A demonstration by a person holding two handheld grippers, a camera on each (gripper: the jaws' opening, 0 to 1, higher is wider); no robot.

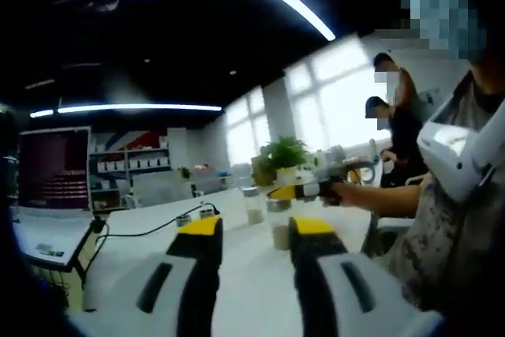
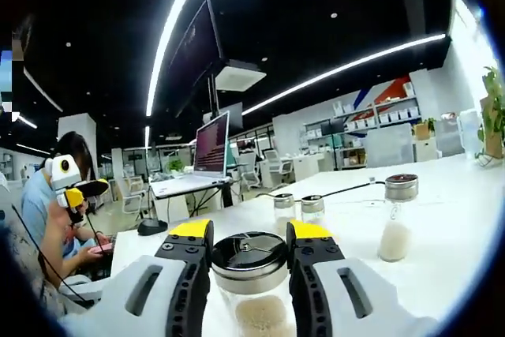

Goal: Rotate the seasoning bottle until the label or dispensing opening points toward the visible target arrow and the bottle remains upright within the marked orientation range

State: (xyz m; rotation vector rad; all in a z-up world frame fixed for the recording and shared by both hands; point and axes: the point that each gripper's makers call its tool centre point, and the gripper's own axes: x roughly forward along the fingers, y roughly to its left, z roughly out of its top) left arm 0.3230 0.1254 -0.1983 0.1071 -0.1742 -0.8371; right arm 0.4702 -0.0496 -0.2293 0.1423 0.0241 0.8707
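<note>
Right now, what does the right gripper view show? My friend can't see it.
The right hand-held gripper has its yellow-tipped jaws on either side of a seasoning bottle with a shiny lid. Three more bottles stand further back on the white table, with a laptop beyond.

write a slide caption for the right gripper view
Right gripper closed around a metal-capped seasoning bottle on the white table, three more shakers standing behind.
</note>
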